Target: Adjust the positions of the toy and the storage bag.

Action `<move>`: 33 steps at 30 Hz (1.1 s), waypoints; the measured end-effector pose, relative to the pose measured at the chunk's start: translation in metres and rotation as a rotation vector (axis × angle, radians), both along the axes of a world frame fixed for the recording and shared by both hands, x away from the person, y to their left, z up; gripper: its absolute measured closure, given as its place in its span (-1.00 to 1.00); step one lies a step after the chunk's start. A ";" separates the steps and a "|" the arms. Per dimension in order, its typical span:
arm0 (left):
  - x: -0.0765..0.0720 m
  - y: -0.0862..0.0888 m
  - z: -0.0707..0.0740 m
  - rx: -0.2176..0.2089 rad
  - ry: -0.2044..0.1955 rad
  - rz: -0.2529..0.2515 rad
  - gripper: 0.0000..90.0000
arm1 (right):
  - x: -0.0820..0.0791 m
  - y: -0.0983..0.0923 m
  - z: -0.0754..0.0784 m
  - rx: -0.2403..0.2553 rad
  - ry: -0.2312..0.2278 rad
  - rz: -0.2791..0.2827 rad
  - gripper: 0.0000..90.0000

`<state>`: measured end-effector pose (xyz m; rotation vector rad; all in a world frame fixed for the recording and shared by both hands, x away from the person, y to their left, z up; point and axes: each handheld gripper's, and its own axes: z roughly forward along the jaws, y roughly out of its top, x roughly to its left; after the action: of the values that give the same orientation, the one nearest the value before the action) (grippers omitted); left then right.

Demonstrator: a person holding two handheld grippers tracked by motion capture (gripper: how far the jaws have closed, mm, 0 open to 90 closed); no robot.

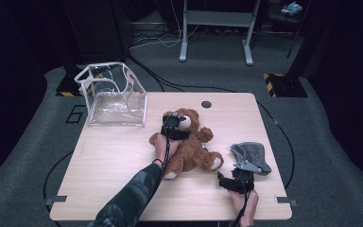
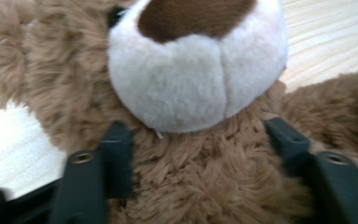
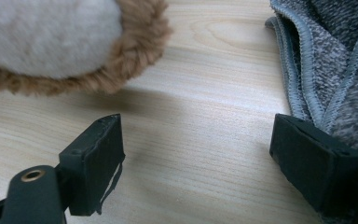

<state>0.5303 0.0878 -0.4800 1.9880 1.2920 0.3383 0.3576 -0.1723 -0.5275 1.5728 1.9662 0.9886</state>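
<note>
Fluffy plush teddy bear (image 1: 189,144) – matt pale wood table (image 1: 113,156), grey knit cloth (image 1: 253,156)

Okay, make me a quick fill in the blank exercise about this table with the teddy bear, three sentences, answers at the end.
1. The left hand-held gripper has its jaws on either side of the brown ____, just under the white muzzle.
2. The grey cloth lies beside the ____ hand-held gripper.
3. The clear plastic bag stands at the table's far ____ corner.

Missing words: teddy bear; right; left
</note>
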 end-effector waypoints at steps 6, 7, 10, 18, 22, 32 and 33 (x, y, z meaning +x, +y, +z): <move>-0.003 0.002 0.001 0.004 -0.056 -0.031 0.35 | 0.000 -0.002 0.000 0.020 -0.002 0.002 -0.62; -0.003 0.003 0.002 0.010 -0.060 -0.039 0.39 | 0.000 -0.001 0.000 0.021 -0.002 0.001 -0.62; -0.005 0.005 0.005 -0.006 -0.089 -0.034 0.46 | 0.000 -0.001 0.000 0.021 -0.001 0.002 -0.62; -0.013 0.015 0.017 -0.064 -0.165 -0.052 0.48 | 0.000 -0.002 0.000 0.028 -0.002 0.005 -0.62; -0.020 0.018 0.029 -0.070 -0.241 -0.061 0.50 | 0.000 -0.002 0.000 0.026 -0.004 0.006 -0.62; -0.037 0.035 0.057 -0.096 -0.390 -0.093 0.50 | 0.000 -0.001 0.000 0.023 -0.006 0.004 -0.62; -0.038 0.036 0.059 -0.097 -0.402 -0.091 0.50 | 0.000 -0.001 0.000 0.023 -0.006 0.004 -0.62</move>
<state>0.4918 0.1243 -0.4207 1.7761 0.9426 0.5860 0.3574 -0.1737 -0.5278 1.5776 1.9610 1.0201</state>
